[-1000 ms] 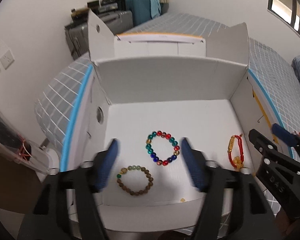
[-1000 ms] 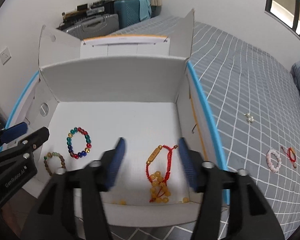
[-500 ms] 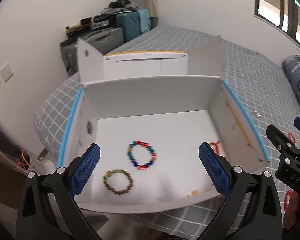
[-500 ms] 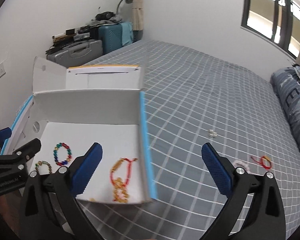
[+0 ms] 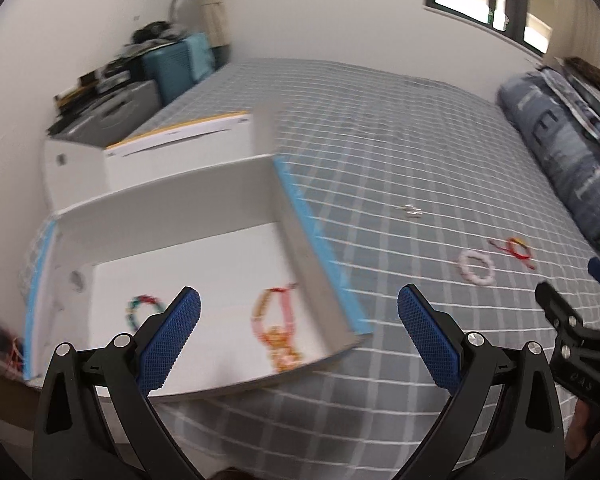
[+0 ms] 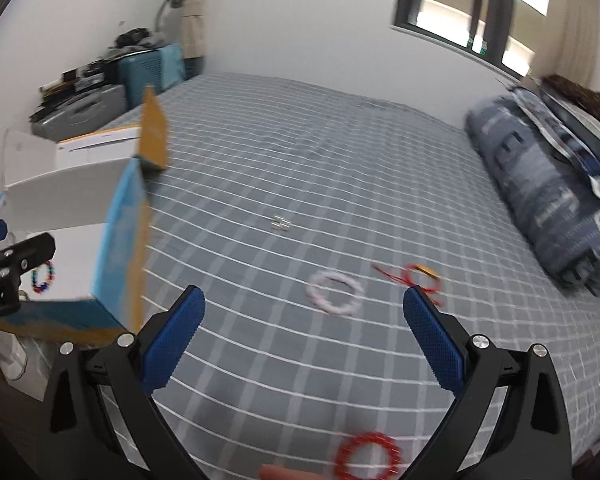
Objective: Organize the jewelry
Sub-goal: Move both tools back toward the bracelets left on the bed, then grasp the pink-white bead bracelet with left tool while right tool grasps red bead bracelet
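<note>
Cardboard box (image 5: 204, 216) is sitting at the left of the left wrist view, open on the bed (image 5: 400, 152), and is already holding a multicoloured bead bracelet (image 5: 142, 309) and a red-cord bracelet with yellow beads (image 5: 276, 328) on its white floor. Below it in the frame, the left tool (image 5: 298, 334) is gaping wide with nothing between its blue pads, straddling the box's right wall.

Moving right, loose pieces are lying on the checked cover: a small silvery item (image 6: 281, 224) mid-frame, a white bead bracelet (image 6: 334, 293), a red string bracelet (image 6: 418, 276) just beside it, and a red bead ring (image 6: 368, 460) blurred at the bottom edge. The right tool (image 6: 302, 338) is also spread wide and empty, pointing at the white bracelet from above.

This looks like the reach for the next piece. The right tool is likely needing to drop lower, centre on one bracelet's rim, and close gently so the beads are not skidding across the fabric.
</note>
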Demonstrator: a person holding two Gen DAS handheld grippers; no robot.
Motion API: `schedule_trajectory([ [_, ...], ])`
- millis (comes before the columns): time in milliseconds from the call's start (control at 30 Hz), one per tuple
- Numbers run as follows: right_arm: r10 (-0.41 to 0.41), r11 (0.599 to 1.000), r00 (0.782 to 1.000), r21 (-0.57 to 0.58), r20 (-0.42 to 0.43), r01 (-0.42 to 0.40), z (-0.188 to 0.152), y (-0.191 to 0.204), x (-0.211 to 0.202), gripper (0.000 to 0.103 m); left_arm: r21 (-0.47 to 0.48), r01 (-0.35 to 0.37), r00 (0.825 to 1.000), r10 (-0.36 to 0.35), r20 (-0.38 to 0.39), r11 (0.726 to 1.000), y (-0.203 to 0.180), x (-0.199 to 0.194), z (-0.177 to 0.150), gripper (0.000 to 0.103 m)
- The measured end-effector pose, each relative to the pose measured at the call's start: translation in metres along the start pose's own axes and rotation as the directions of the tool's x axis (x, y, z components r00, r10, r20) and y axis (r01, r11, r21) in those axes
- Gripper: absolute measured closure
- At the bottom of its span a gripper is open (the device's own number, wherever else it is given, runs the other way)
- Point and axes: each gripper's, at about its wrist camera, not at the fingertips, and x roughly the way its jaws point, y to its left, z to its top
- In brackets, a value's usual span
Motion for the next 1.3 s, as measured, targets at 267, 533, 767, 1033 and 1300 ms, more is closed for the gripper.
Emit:
schedule_trajectory([
  [267, -0.046, 0.994, 0.993, 0.098, -0.105, 0.056, -0.051, -0.077, 0.006, 0.008, 0.086, 0.086, 0.996, -0.083, -0.036, 0.993, -0.092, 0.030, 0.004, 0.006],
  [533, -0.062, 0.982, 0.982, 0.167, -0.179, 0.093, -0.108, -0.119, 0.034, 0.008, 0.179, 0.122, 0.987, -0.101, -0.121, 0.976, -0.175, 0.100, 0.003, 0.006],
  [767, -0.048, 0.979, 0.977, 0.184, -0.208, 0.087, -0.150, -0.117, 0.052, 0.008, 0.174, 0.151, 0.975, -0.117, -0.189, 0.973, -0.204, 0.167, 0.005, 0.006],
  [1033, -0.014, 0.981, 0.976, 0.186, -0.215, 0.055, -0.165, -0.111, 0.066, 0.009, 0.136, 0.174, 0.962, -0.138, -0.237, 0.975, -0.212, 0.217, 0.001, 0.006],
  [1300, -0.006, 0.985, 0.973, 0.165, -0.232, 0.046, -0.175, -0.107, 0.070, 0.012, 0.121, 0.129, 0.973, -0.103, -0.206, 0.984, -0.214, 0.239, 0.000, 0.006],
])
